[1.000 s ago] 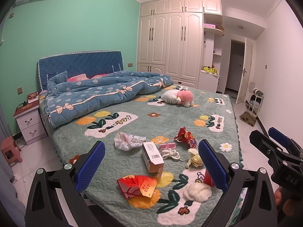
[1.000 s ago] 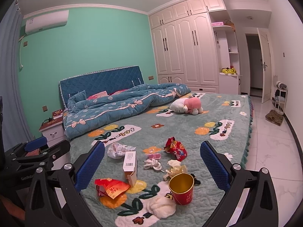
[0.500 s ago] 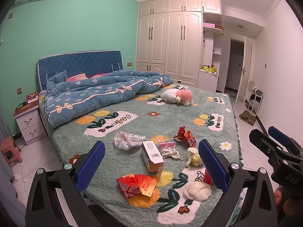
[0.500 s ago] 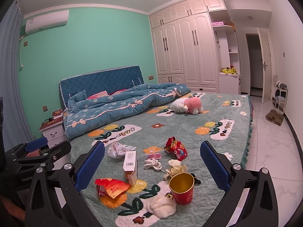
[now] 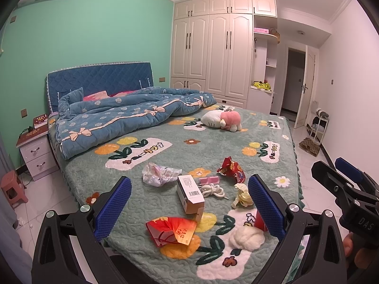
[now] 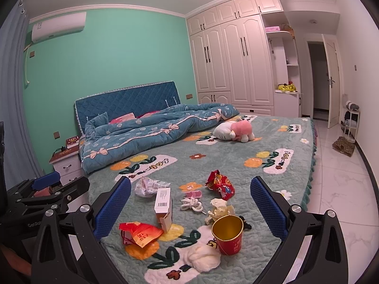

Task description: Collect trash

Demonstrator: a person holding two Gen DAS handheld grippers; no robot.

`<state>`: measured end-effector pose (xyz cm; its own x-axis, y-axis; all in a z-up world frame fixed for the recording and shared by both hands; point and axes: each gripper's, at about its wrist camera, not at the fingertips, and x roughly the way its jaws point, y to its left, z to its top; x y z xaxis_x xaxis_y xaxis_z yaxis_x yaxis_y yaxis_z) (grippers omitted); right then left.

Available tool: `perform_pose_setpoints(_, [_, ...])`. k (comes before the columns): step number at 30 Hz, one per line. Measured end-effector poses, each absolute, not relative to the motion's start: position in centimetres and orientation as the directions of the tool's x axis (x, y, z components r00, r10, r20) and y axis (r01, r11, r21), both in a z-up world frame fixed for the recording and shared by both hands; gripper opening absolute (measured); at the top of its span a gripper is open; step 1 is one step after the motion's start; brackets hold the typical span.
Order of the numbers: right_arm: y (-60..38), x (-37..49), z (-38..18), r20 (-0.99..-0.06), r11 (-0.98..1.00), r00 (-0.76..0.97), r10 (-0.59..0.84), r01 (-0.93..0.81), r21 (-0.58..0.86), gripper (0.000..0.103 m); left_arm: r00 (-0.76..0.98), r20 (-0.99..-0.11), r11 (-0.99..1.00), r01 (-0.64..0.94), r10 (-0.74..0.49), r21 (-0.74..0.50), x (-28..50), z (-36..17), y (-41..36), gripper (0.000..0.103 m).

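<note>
Trash lies on the foot of the bed: a red paper envelope (image 5: pixel 171 230) (image 6: pixel 139 232), a small white carton (image 5: pixel 190 194) (image 6: pixel 163 204), a crumpled clear wrapper (image 5: pixel 157 174) (image 6: pixel 148 185), a red snack bag (image 5: pixel 231 169) (image 6: pixel 220 184), a yellowish paper wad (image 5: pixel 242 195) (image 6: pixel 219 209), a white tissue ball (image 5: pixel 246 236) (image 6: pixel 203 258), a white cord (image 5: pixel 213 191) (image 6: pixel 191 204) and a red cup with gold inside (image 6: pixel 227 234). My left gripper (image 5: pixel 189 215) is open above the bed's near edge. My right gripper (image 6: pixel 190 215) is open, the cup between its fingers' lines.
A blue quilt (image 5: pixel 123 120) and a plush toy (image 5: pixel 221 120) lie further up the bed (image 5: pixel 279 151). A nightstand (image 5: pixel 35 151) and pink stool (image 5: pixel 13 188) stand left. White wardrobes (image 5: pixel 222 47) fill the back wall; tiled floor (image 6: pixel 341 184) runs right toward a door.
Both views have shifted very slightly; the trash sits a touch higher in the left wrist view. Nothing on the bed has moved, and both grippers stay open.
</note>
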<state>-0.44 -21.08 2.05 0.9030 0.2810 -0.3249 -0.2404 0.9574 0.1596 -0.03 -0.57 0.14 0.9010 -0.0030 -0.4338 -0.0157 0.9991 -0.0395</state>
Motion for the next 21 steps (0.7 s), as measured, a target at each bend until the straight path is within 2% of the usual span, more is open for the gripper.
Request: perform_pose_setpoints(21, [-21.04, -0.4, 2.06, -0.325, 0.958, 0.903, 0.281, -0.241, 0.158, 0.099, 0.9, -0.435, 0.999, -0.015, -0.003, -0.039, 0.06, 0.05, -0.5, 0.097])
